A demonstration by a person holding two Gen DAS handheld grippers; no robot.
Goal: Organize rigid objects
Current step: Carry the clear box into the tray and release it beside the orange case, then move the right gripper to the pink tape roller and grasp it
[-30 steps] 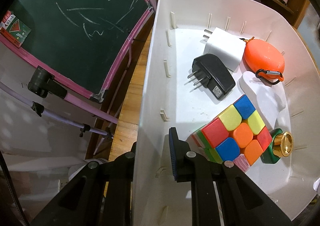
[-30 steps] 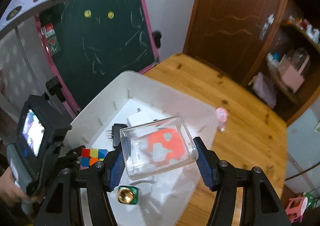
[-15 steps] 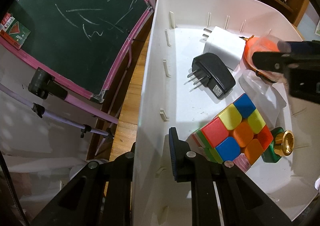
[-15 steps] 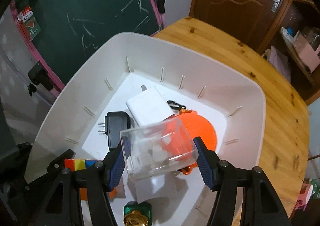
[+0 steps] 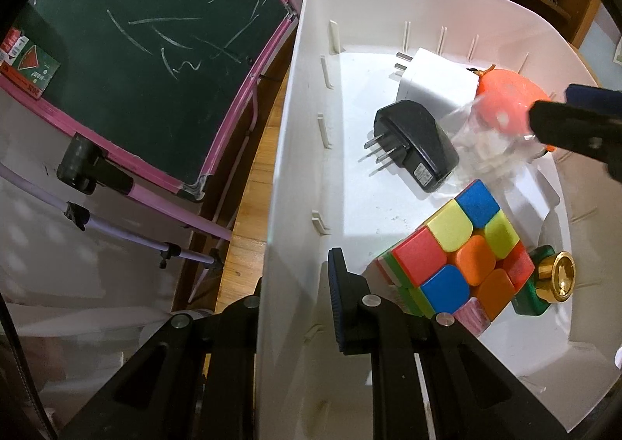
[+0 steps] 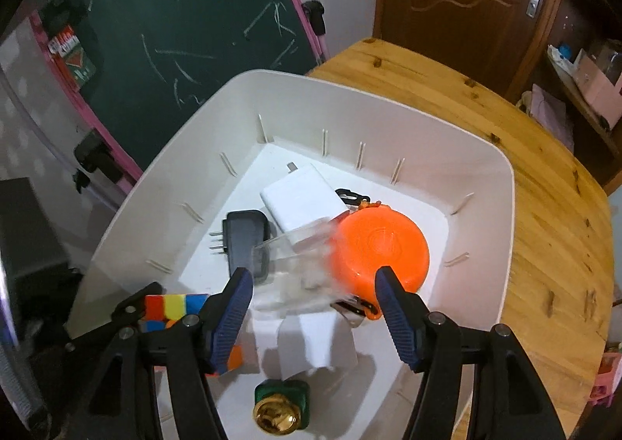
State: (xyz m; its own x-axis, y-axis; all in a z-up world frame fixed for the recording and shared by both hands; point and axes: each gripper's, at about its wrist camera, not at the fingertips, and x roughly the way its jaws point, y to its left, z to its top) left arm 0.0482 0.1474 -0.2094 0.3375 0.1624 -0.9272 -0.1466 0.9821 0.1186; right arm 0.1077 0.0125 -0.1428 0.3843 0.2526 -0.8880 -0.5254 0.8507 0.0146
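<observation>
My left gripper [image 5: 295, 284] is shut on the left wall of the white bin [image 5: 303, 128], with one blue pad inside and the other finger hidden behind the wall. Over the bin [image 6: 505, 206], the jaws of my right gripper [image 6: 313, 276] are opening. A clear plastic box [image 6: 299, 269] shows as a blur just beyond the pads, free of them. In the left wrist view the clear box [image 5: 486, 144] hangs above the orange pouch [image 5: 505, 97] and the black charger [image 5: 416, 144].
The bin also holds a white charger [image 6: 299, 198], a colour cube [image 5: 462, 257], a green bottle with a gold cap [image 6: 280, 405] and white paper [image 6: 311, 339]. A chalkboard [image 6: 175, 51] stands left; a wooden table [image 6: 544, 167] carries the bin.
My right gripper has come down into the bin and its jaws have widened. The clear box has slipped out from between the pads. The left gripper has not moved.
</observation>
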